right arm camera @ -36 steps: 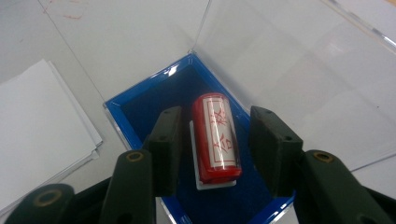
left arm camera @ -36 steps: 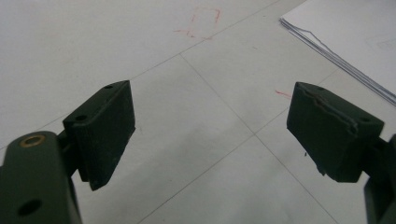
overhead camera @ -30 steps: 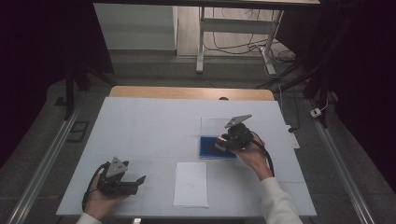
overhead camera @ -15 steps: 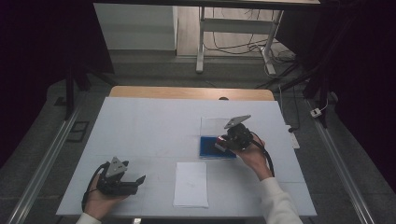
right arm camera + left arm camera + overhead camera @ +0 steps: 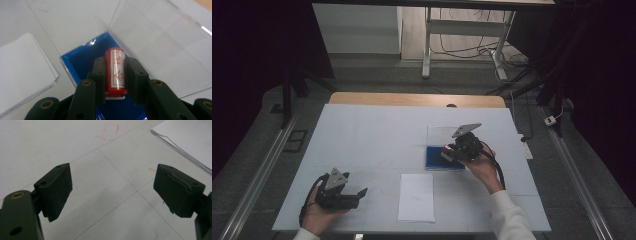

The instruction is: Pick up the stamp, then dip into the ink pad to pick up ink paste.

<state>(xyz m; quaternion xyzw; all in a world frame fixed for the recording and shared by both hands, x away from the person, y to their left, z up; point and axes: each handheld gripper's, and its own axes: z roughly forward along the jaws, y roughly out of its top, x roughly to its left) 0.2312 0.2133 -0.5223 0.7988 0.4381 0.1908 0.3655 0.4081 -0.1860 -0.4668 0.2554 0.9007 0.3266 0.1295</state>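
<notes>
The red stamp [image 5: 115, 72], a small cylinder with red characters on a pale label, sat clamped between the fingers [image 5: 98, 75] of my right gripper [image 5: 452, 151], held over the blue tray [image 5: 82, 62] of an open case. That case's clear lid [image 5: 160, 42] lay flat on the tabletop [image 5: 377, 135] beyond the tray. A stack of white paper [image 5: 417, 197] rested near the tabletop's front edge, just short of the tray. My left gripper [image 5: 357, 194] was well apart from all this, near the front left corner, its fingers [image 5: 56, 190] spread wide over bare tabletop and holding nothing, with the paper's corner just beside them
</notes>
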